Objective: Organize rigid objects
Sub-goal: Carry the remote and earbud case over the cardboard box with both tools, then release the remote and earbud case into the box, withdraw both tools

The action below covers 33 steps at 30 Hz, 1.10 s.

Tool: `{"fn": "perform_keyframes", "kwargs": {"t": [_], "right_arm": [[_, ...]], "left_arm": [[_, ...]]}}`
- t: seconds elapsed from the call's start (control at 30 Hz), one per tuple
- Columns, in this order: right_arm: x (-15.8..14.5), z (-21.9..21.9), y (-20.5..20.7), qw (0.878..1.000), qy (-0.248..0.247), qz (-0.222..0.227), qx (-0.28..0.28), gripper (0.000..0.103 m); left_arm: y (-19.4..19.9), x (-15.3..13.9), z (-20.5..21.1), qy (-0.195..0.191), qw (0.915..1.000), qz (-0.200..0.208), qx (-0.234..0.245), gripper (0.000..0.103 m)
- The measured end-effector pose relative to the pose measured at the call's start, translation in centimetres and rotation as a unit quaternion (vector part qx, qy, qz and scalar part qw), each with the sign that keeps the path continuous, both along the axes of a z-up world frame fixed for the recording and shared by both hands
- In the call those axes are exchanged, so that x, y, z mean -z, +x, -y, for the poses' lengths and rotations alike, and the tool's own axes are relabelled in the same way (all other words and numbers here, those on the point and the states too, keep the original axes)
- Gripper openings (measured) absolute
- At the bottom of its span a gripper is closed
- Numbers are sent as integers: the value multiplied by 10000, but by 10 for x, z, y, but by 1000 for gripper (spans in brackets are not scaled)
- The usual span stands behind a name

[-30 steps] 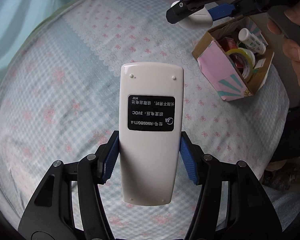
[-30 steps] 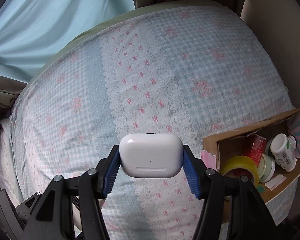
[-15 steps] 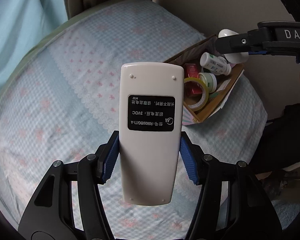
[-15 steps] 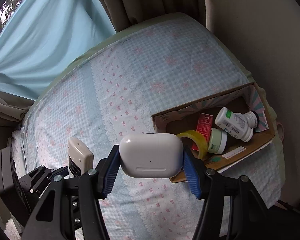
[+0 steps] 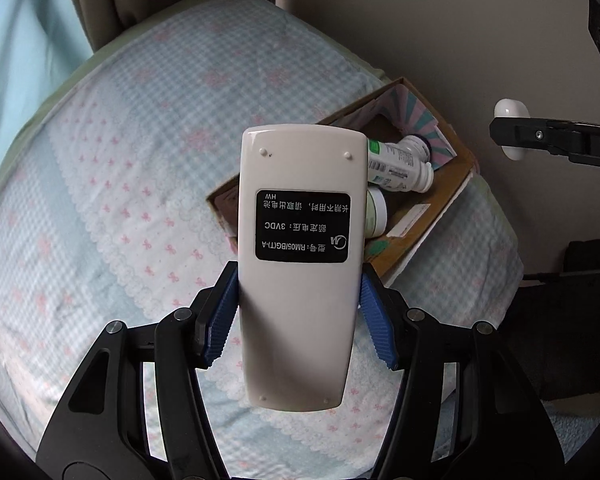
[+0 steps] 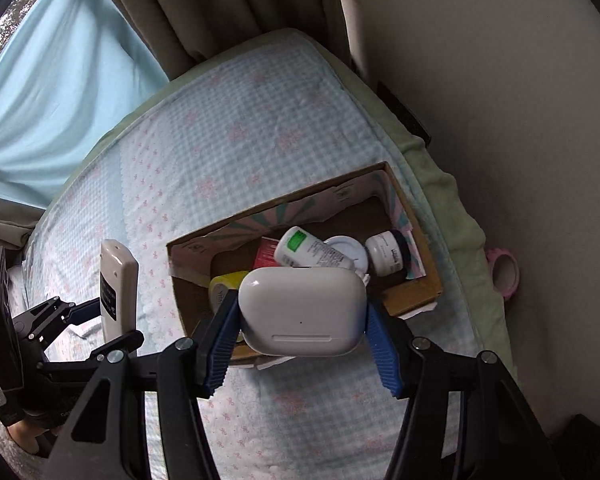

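My left gripper (image 5: 300, 312) is shut on a white remote control (image 5: 300, 264), label side up, held above the bed in front of the cardboard box (image 5: 436, 216). My right gripper (image 6: 300, 328) is shut on a white earbud case (image 6: 302, 312), held over the near edge of the box (image 6: 432, 280). The box holds a white bottle with a green label (image 6: 308, 250), a yellow tape roll (image 6: 222, 290), a red packet (image 6: 266, 254) and small jars (image 6: 386, 254). The remote (image 6: 116, 284) and left gripper show at the left of the right wrist view. The case (image 5: 512, 114) shows at the right of the left wrist view.
The bed has a blue checked cover with pink bows (image 6: 236, 132). A wall (image 6: 500, 100) runs close along the bed's right side. Curtains (image 6: 228, 4) hang behind the bed. A pink tape roll (image 6: 504, 276) lies between bed and wall.
Both grippers have moved toward the box with their objects. The box now sits right behind the remote and under the earbud case.
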State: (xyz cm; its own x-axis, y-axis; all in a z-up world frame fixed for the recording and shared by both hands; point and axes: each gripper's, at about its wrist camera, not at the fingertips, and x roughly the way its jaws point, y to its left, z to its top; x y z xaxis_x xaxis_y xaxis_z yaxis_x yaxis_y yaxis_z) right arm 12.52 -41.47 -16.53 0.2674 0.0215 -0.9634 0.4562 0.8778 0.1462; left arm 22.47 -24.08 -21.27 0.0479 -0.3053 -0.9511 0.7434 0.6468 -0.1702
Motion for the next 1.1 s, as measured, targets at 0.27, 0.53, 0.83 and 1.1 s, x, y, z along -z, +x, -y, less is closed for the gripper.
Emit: {"fn": "perform_keyframes", "kwargs": {"t": [0.27, 0.53, 0.83, 1.1], "right_arm": [[42, 53, 1, 9992, 275, -235, 166, 56], [82, 80, 20, 9971, 642, -339, 230, 56], [126, 87, 47, 9930, 999, -559, 280, 56], [150, 84, 63, 9932, 900, -677, 286, 69]], "left_arm": [[11, 43, 55, 365, 9987, -256, 258, 55], [26, 80, 91, 792, 9946, -377, 552, 55], [34, 104, 109, 1020, 9901, -363, 898, 55], [29, 102, 108, 947, 9910, -204, 927, 103]]}}
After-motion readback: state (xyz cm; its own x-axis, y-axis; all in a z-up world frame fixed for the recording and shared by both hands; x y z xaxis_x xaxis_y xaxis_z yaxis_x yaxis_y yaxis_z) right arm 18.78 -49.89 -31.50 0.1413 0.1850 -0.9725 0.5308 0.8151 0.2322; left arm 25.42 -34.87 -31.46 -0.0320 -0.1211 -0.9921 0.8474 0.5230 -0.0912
